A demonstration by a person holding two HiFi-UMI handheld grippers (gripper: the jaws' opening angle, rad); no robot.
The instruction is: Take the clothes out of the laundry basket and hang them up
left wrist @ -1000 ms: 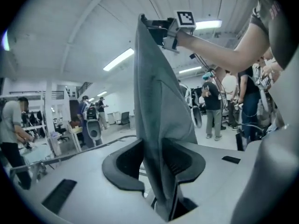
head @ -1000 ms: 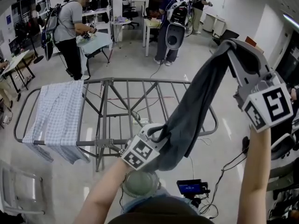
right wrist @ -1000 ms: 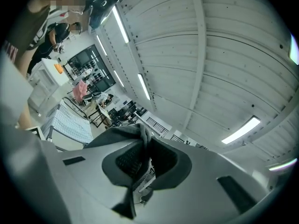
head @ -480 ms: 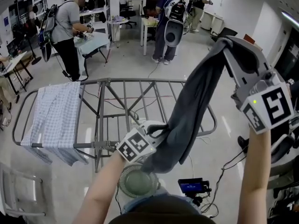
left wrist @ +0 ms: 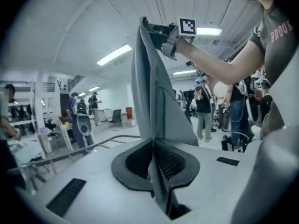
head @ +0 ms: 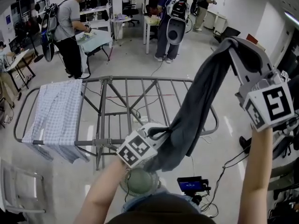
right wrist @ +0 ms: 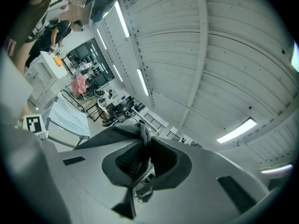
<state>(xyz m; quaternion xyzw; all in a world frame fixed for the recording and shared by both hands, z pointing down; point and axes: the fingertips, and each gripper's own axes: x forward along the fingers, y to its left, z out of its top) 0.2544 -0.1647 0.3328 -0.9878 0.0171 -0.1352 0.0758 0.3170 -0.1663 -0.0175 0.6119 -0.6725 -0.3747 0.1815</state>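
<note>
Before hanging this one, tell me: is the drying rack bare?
No, a checked garment hangs over the drying rack's left end.

R gripper [right wrist: 144,148] jaws clamped on bunched grey cloth [right wrist: 122,133], aimed up at ceiling [right wrist: 210,55] w/ strip lights [right wrist: 236,130]; checked cloth [right wrist: 69,117] lower left.

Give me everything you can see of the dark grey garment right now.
The dark grey garment is plain, soft, thin-looking cloth, drawn into a long band that slants through the air in front of the drying rack. Its upper end is pinched in the shut right gripper, held high. Its lower end is pinched in the shut left gripper, with a loose fold hanging below.
</note>
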